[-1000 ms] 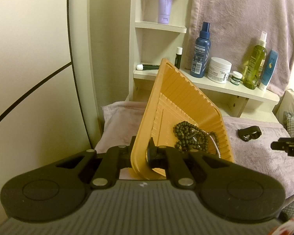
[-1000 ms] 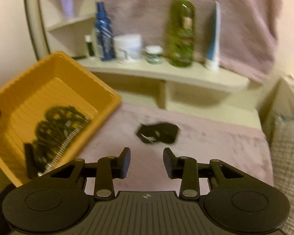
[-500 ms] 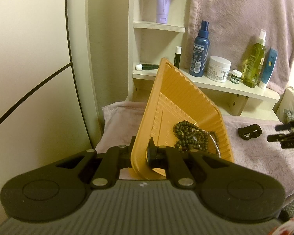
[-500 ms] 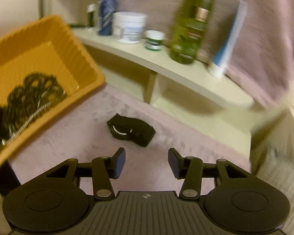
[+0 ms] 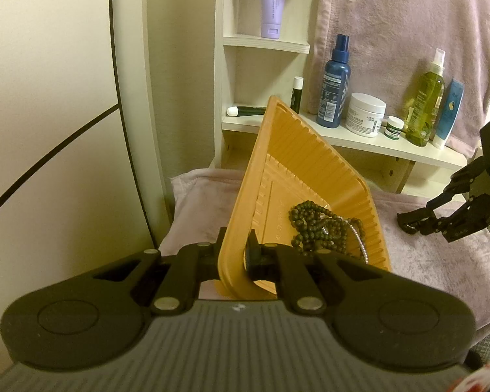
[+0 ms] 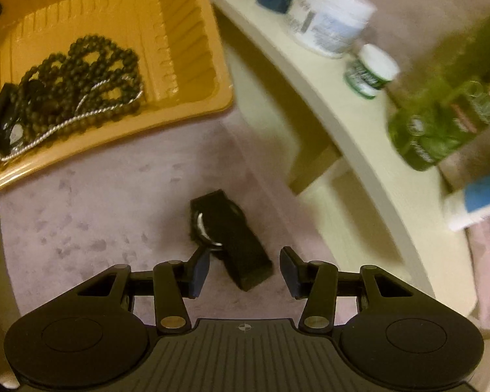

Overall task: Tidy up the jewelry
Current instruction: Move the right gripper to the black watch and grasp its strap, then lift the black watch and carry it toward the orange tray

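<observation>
My left gripper [image 5: 235, 254] is shut on the near rim of an orange plastic tray [image 5: 297, 176] and holds it tilted above the pink cloth. Dark bead necklaces [image 5: 313, 225] and a silver chain [image 5: 359, 241] lie in the tray; the tray [image 6: 186, 32], the beads [image 6: 81, 78] and the chain [image 6: 68, 124] also show in the right wrist view. A black band with a silver part [image 6: 228, 235] lies on the cloth. My right gripper [image 6: 245, 271] is open, its fingers on either side of the band's near end. The right gripper [image 5: 437, 219] shows in the left wrist view over the band.
A pink cloth [image 6: 98, 215] covers the surface. A cream shelf [image 5: 359, 140] behind holds a blue spray bottle [image 5: 333, 85], a white jar [image 5: 366, 114], a small green jar [image 5: 393, 127], a green bottle [image 5: 424, 101] and a blue tube [image 5: 449, 114]. A wall panel [image 5: 49, 98] stands at left.
My right gripper has moved down and forward to the black band, which now sits between its open fingers. The left gripper and the tray have stayed still.
</observation>
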A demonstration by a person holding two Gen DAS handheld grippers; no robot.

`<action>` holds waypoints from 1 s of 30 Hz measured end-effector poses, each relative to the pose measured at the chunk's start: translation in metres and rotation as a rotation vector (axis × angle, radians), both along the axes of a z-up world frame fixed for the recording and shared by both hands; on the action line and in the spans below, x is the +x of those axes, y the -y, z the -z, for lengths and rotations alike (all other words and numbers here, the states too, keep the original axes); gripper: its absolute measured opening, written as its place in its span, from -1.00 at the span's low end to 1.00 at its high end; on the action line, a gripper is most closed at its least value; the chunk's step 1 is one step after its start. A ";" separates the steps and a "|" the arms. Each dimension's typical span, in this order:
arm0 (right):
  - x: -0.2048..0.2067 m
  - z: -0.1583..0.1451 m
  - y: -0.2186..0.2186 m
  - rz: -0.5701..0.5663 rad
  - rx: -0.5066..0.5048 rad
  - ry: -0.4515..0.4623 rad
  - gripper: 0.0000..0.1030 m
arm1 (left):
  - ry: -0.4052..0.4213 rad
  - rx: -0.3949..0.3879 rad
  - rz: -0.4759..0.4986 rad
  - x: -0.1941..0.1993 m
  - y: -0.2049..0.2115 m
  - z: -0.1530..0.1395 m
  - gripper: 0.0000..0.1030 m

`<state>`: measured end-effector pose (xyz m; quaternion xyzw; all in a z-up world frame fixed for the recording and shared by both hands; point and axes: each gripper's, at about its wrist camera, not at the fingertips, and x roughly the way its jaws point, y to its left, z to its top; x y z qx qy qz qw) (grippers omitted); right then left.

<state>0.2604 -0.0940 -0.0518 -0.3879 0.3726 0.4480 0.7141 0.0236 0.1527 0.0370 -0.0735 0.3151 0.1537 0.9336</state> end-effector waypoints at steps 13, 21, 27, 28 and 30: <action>-0.026 -0.001 0.022 0.156 0.097 -0.061 -0.56 | 0.003 -0.003 0.001 -0.002 -0.001 0.001 -0.84; -0.036 -0.013 0.027 0.320 0.196 -0.125 -0.56 | 0.003 0.001 0.002 -0.002 0.000 -0.001 -0.84; -0.054 -0.025 0.043 0.429 0.298 -0.159 -0.56 | 0.004 0.002 0.003 -0.002 0.001 -0.001 -0.84; -0.057 -0.027 0.045 0.442 0.313 -0.159 -0.56 | 0.003 0.002 0.002 -0.002 0.001 -0.001 -0.84; -0.064 -0.029 0.048 0.452 0.332 -0.160 -0.56 | 0.004 0.001 0.002 -0.002 0.001 -0.001 -0.84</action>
